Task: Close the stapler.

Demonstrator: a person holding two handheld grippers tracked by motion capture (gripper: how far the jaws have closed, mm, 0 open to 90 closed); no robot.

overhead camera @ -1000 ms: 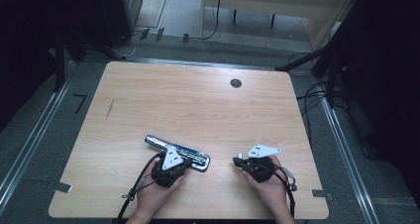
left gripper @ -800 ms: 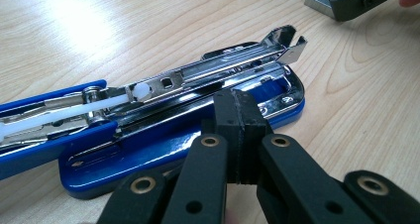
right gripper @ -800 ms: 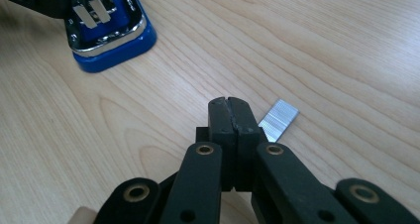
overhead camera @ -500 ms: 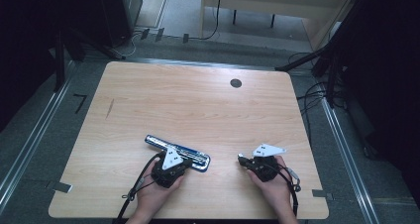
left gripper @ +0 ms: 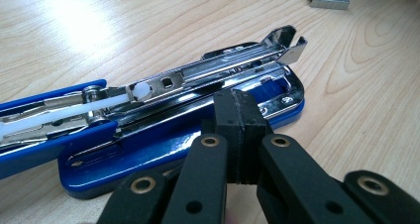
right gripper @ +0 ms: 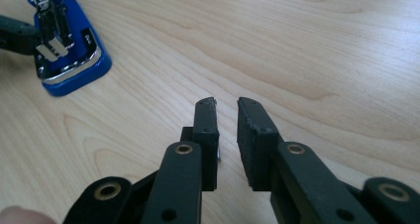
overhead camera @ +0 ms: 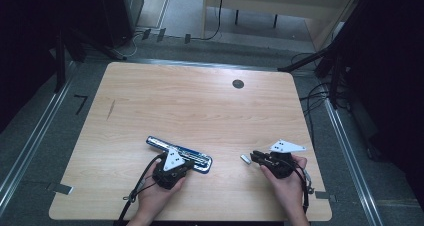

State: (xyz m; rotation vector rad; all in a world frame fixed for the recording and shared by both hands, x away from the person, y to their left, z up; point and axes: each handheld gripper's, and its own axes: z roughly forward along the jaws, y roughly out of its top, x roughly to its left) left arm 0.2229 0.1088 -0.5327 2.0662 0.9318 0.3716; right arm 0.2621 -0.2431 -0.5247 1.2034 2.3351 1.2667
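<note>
Starting at the left of the high view: the left gripper (overhead camera: 176, 167) sits low on the wooden table (overhead camera: 200, 106), gripped by the person's left hand (overhead camera: 155, 196), with its nose right against the near edge of the blue stapler (overhead camera: 179, 154). The left gripper view gives the close look: the two black fingers (left gripper: 229, 130) are pressed flat together, pad to pad, nothing pinched between them. Their tips sit at the stapler's blue base, by the chrome plate; whether they actually press on it I can't tell. The stapler lies flat with its top swung back, so the silver staple channel (left gripper: 237, 63) is bared and slants up toward its front end.

Moving right across the table, there's a short strip of staples (overhead camera: 245, 159) lying loose on the wood, between the stapler and the other tool. The left gripper view shows it too, as a small grey block (left gripper: 328, 0) well beyond the stapler's nose.

Now the right gripper (overhead camera: 254, 156), held in the right hand (overhead camera: 286, 178), pointing leftward at that strip. Its jaws have just been opening. In the right gripper view the fingers (right gripper: 205, 130) stand a narrow gap apart with bare wood between them, clamped on nothing. A small pale glint shows just behind the left finger, too hidden to identify.
</note>
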